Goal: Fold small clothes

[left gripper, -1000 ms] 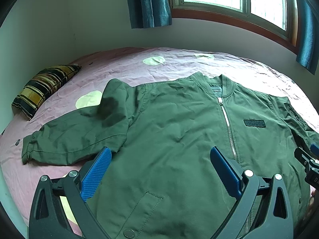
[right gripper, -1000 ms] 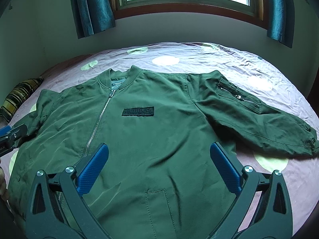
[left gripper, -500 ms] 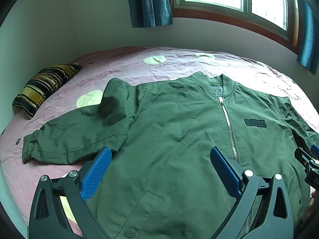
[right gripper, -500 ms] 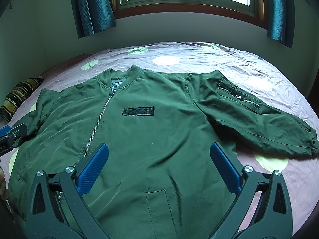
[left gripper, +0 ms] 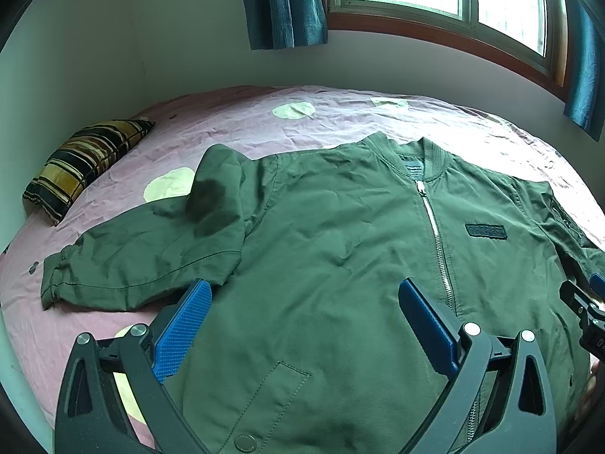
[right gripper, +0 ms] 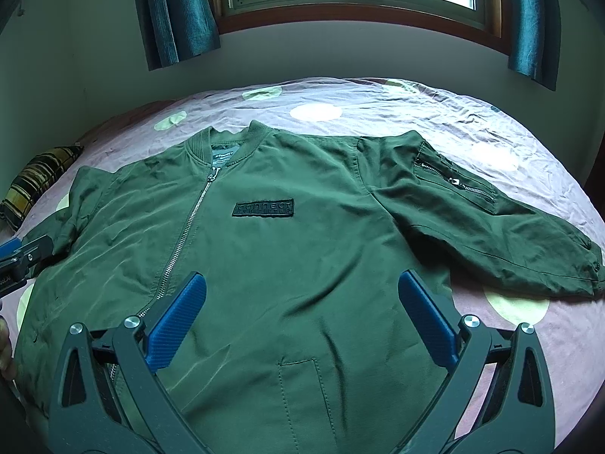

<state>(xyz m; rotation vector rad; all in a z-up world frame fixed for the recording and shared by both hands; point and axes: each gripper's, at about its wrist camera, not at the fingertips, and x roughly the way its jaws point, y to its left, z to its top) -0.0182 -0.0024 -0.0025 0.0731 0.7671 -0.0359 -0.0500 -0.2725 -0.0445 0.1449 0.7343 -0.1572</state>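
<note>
A dark green zip-up bomber jacket (left gripper: pixel 340 234) lies face up and spread flat on the bed, collar toward the window; it also shows in the right wrist view (right gripper: pixel 287 249). Its left sleeve (left gripper: pixel 143 261) lies out to the left, creased at the shoulder. Its right sleeve (right gripper: pixel 491 227), with a zip pocket, lies out to the right. My left gripper (left gripper: pixel 302 295) is open and empty above the jacket's left front panel. My right gripper (right gripper: pixel 302 287) is open and empty above the right front panel.
The bed has a pink sheet with pale green dots (left gripper: pixel 340 113). A striped yellow and black pillow (left gripper: pixel 83 162) lies at the far left by the wall. A window with teal curtains (right gripper: pixel 177 15) is behind the bed.
</note>
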